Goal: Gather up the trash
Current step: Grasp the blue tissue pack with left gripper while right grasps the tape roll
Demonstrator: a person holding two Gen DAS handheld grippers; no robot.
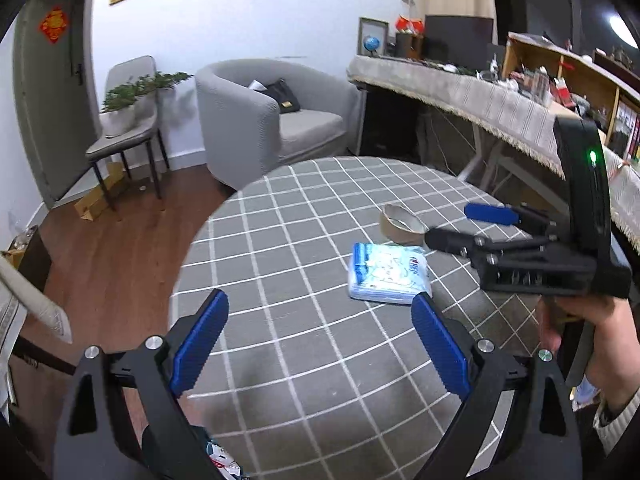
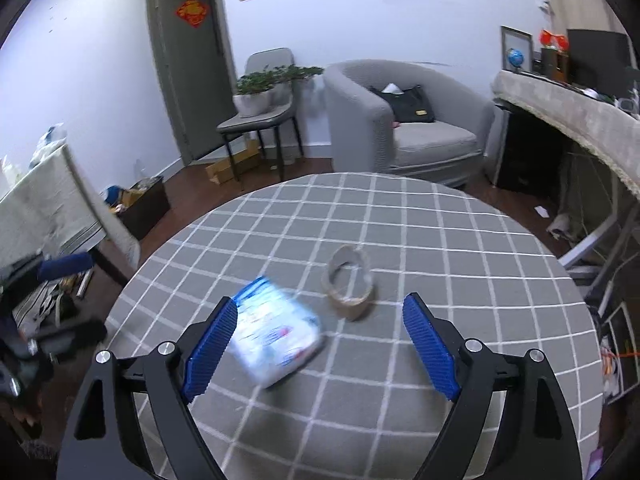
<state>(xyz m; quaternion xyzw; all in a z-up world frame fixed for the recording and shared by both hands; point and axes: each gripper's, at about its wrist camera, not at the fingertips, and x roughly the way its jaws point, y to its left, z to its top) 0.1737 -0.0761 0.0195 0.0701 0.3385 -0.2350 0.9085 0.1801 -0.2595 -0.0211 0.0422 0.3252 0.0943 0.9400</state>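
A blue and white tissue pack (image 1: 390, 278) lies on the round table with the grey checked cloth (image 1: 304, 216). A brown tape roll (image 1: 400, 226) stands just behind it. My left gripper (image 1: 320, 334) is open and empty, near the table's front, with the pack ahead to its right. My right gripper (image 1: 460, 224) comes in from the right, open, beside the tape roll. In the right wrist view my right gripper (image 2: 320, 336) is open over the pack (image 2: 276, 338), which lies by its left finger, with the tape roll (image 2: 352, 290) just beyond.
A grey armchair (image 1: 272, 116) and a chair with a potted plant (image 1: 128, 108) stand beyond the table. A long cluttered desk (image 1: 500, 96) runs along the right. Boxes and clutter (image 2: 136, 204) sit on the floor at the left.
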